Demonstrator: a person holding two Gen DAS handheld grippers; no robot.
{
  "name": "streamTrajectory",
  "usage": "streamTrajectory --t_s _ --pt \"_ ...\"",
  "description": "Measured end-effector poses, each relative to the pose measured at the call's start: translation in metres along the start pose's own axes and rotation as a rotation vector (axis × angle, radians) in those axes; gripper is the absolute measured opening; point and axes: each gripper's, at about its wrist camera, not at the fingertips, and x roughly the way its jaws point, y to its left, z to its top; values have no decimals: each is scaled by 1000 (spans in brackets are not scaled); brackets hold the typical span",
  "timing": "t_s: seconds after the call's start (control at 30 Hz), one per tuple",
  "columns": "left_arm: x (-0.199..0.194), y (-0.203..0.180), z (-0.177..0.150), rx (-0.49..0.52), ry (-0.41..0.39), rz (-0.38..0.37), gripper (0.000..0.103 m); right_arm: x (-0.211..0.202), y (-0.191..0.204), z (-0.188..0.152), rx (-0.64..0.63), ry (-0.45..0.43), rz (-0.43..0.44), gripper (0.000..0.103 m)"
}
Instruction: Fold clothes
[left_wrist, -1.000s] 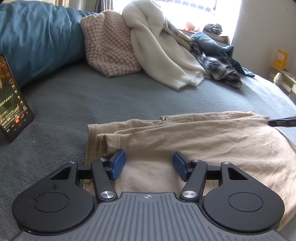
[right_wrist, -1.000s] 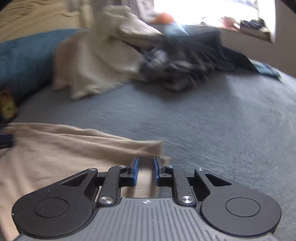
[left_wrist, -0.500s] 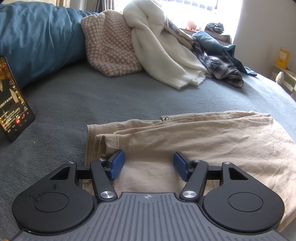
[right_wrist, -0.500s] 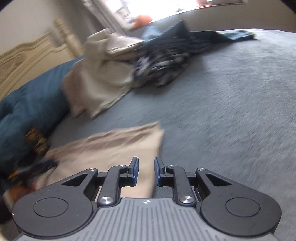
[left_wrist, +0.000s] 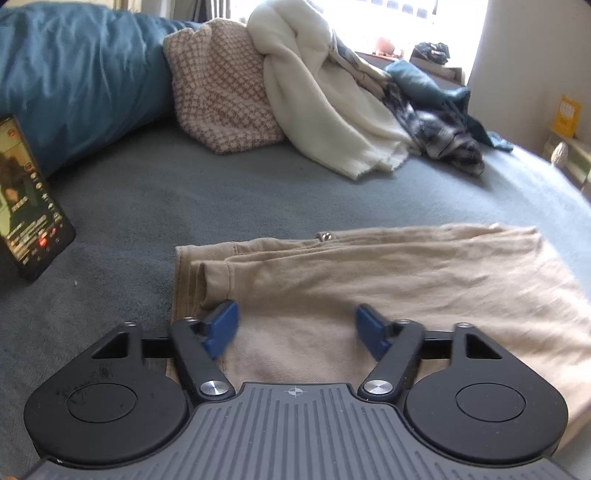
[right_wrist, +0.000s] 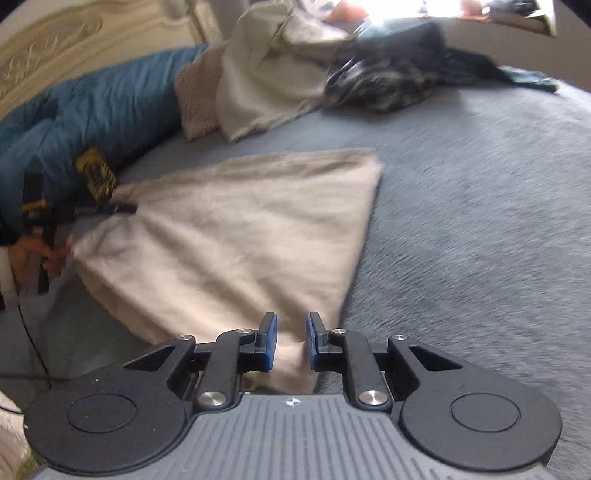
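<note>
My widest surface is the bed (left_wrist: 229, 199), a grey, short-piled fleece cover with a fuzzy nap. Along its far side lies a plump teal duvet (left_wrist: 74, 77), and beside that a heap of unfolded clothes (left_wrist: 325, 99): a pink-and-white houndstooth knit, a soft cream fleece and dark checked fabric (blurred in my right view). The tan trousers (left_wrist: 388, 288) lie flat on the bed right under my left tool (left_wrist: 293, 326), a heavy cotton weave with a stitched waistband, belt loop and a small metal rivet at the far edge. My left tool's blue pads stand wide apart over the waistband end, gripping nothing. My right tool (right_wrist: 290, 341) has its pads nearly together, pinching a tapering corner of the trousers (right_wrist: 236, 236). A lit phone (left_wrist: 27, 195) stands propped at the left.
</note>
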Motion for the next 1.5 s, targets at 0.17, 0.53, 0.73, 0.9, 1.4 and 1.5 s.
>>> streamTrajectory --t_s 0.17,0.53,0.73,0.9,1.4,1.5 --pt "-33 -12 -4 32 -35 -7 80 -29 -2 -1 48 -51 -19 18" --pt "-28 -35 -27 159 53 92 80 0 15 -40 68 34 -50 19" --pt "-29 -60 -15 205 15 53 81 -21 6 -49 13 -11 -128 20" --pt "-11 -105 -8 233 4 -31 80 -13 -11 -50 144 -28 -49 20" --pt "42 -298 -29 633 42 -330 80 -1 38 -72 -243 -86 -202 17" --pt "49 -299 -31 582 62 -325 81 -3 44 -77 -265 -121 -220 2"
